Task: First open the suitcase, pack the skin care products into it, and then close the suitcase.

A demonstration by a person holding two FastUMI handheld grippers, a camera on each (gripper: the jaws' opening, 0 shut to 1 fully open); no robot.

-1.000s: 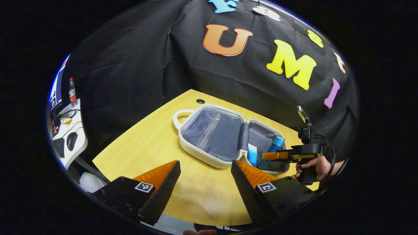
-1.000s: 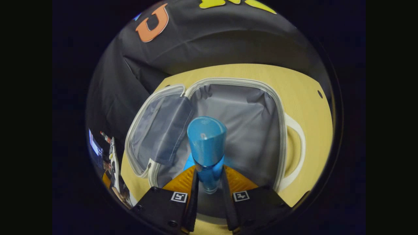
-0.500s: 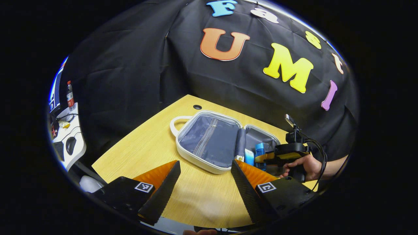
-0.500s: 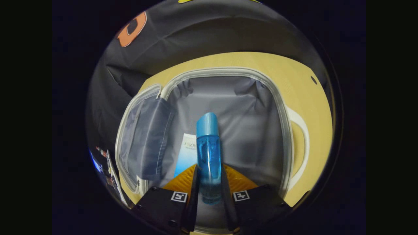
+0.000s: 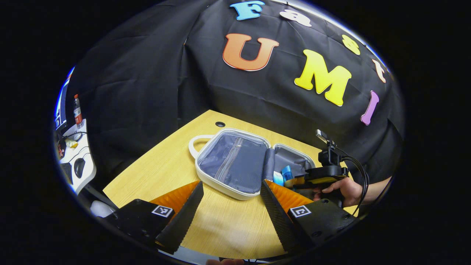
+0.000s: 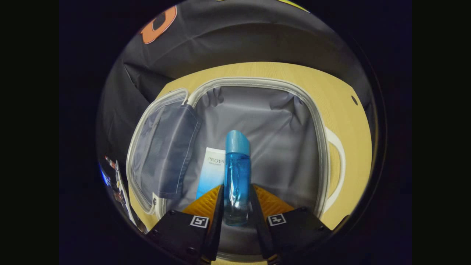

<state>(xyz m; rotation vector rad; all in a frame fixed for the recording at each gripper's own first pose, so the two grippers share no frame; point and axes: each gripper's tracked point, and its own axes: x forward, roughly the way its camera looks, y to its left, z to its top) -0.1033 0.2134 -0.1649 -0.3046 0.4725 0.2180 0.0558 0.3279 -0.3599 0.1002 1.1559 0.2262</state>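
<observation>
- Across the middle of the left gripper view, the suitcase (image 5: pixel 235 165) lies open flat on the wooden table (image 5: pixel 165 173); its white shell and grey lining face up; one white carry handle (image 5: pixel 195 141) sticks out at the left end of the case
- at the bottom of that same view the left gripper (image 5: pixel 232 206) hangs above the bare table just in front of the case; its two fingers stand wide apart with nothing between them
- at the right of that view a person's hand (image 5: pixel 346 189) grips the right gripper (image 5: pixel 294 180), which reaches into the right-hand half of the case
- low in the centre of the right gripper view, the right gripper (image 6: pixel 237 209) has both fingers pressed against the sides of a clear blue bottle (image 6: pixel 236 176); the bottle points away from the camera, its blue cap at the far end, over the grey lining of the deep compartment
- just left of the bottle in that view, a white and blue tube (image 6: pixel 210 173) lies on the lining; whether the two touch I cannot tell
- the left third of that view holds the other half of the case with its zipped fabric pocket (image 6: pixel 162 147); the second white handle (image 6: pixel 336 165) curves out at the right edge
- far left in the left gripper view, a side desk (image 5: pixel 79 162) carries a drink bottle (image 5: pixel 77 112) and a computer mouse (image 5: pixel 78 167)
</observation>
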